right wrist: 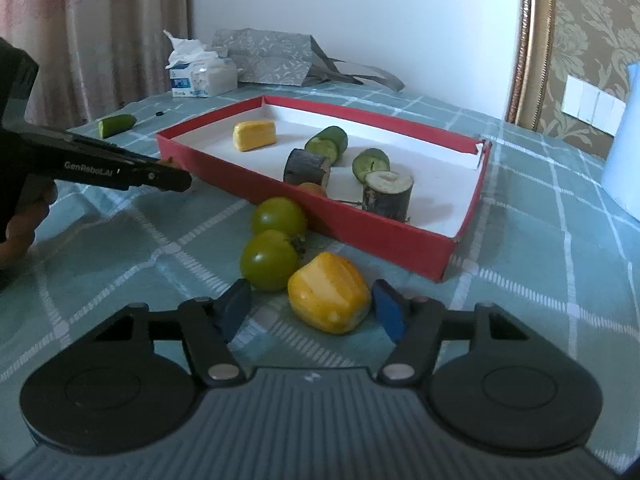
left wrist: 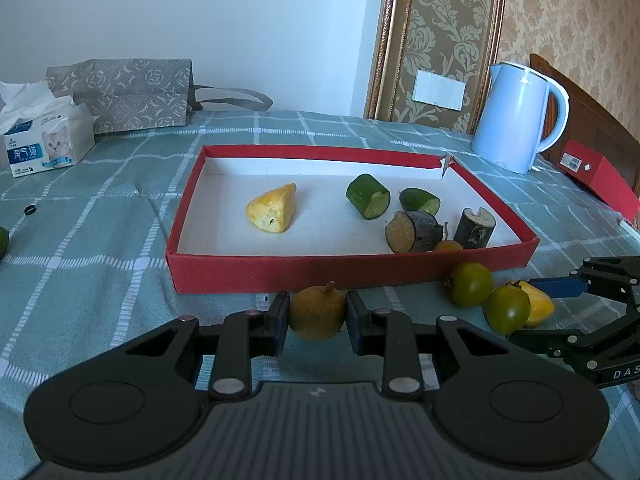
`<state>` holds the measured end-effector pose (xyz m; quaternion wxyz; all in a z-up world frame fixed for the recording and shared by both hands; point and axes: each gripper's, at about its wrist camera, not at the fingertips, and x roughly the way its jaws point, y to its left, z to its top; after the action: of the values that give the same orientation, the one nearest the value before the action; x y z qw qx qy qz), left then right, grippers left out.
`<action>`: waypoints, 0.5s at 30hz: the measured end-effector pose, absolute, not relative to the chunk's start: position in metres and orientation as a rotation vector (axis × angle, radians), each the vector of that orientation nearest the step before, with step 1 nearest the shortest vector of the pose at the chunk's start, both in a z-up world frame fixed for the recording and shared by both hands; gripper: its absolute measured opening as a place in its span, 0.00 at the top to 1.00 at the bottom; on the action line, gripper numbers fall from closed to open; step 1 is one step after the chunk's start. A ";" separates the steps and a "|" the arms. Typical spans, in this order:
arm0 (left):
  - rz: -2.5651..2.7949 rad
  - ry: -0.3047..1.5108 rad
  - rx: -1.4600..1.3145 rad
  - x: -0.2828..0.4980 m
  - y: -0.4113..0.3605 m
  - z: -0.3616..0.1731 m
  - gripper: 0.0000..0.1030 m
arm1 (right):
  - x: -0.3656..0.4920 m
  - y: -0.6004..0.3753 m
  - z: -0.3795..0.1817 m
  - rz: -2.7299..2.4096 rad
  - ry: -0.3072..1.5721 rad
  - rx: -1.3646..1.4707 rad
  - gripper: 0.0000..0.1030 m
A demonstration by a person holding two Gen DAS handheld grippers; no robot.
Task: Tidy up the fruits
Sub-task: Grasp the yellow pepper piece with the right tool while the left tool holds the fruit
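Left gripper (left wrist: pixel 317 312) squeezing a small round brown fruit (left wrist: pixel 317 313), pads touching both sides, right at the fingertips, just in front of the red tray (left wrist: pixel 280 270)

Looks light and hard, maybe a bit rough, so not slippery; best held around the fat middle, stem up

Right gripper (right wrist: pixel 310 312) spread wide around a yellow fruit chunk (right wrist: pixel 328 292), pads not touching it. Looks soft and smooth, may squash or slip; best pinched gently on the flat sides

Just past it on the left, two green tomatoes (right wrist: pixel 274 240), close enough to bump and roll away

Farther ahead, the tray wall to lift over. Inside: another yellow piece (right wrist: pixel 255 135), cucumber pieces (right wrist: pixel 330 142), dark stubby chunks (right wrist: pixel 387 196)

Far to the left, one cucumber end (right wrist: pixel 117 125) on the cloth. Way back, a tissue box (right wrist: pixel 202 74) and a grey bag (right wrist: pixel 268 58)
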<state>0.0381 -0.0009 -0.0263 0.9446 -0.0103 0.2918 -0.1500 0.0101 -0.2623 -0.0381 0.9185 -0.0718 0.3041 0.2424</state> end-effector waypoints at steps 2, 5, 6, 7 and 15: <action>-0.306 0.594 -0.026 0.038 0.000 -0.026 0.72 | 0.007 -0.260 -0.038 0.478 0.624 -0.145 0.42; -0.307 0.594 -0.032 0.038 0.001 -0.026 0.72 | -0.005 -0.255 -0.037 0.460 0.612 -0.149 0.65; -0.308 0.594 -0.031 0.037 0.000 -0.026 0.72 | -0.010 -0.254 -0.036 0.472 0.615 -0.136 0.65; -0.309 0.594 -0.030 0.037 0.000 -0.026 0.72 | -0.014 -0.252 -0.036 0.470 0.615 -0.133 0.65; -0.314 0.593 -0.033 0.037 0.001 -0.026 0.72 | -0.027 -0.241 -0.034 0.385 0.570 -0.131 0.65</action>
<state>0.0374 0.0012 -0.0256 0.9442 -0.0163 0.2907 -0.1540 -0.0273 -0.2414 -0.0335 0.9393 -0.0643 0.2792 0.1887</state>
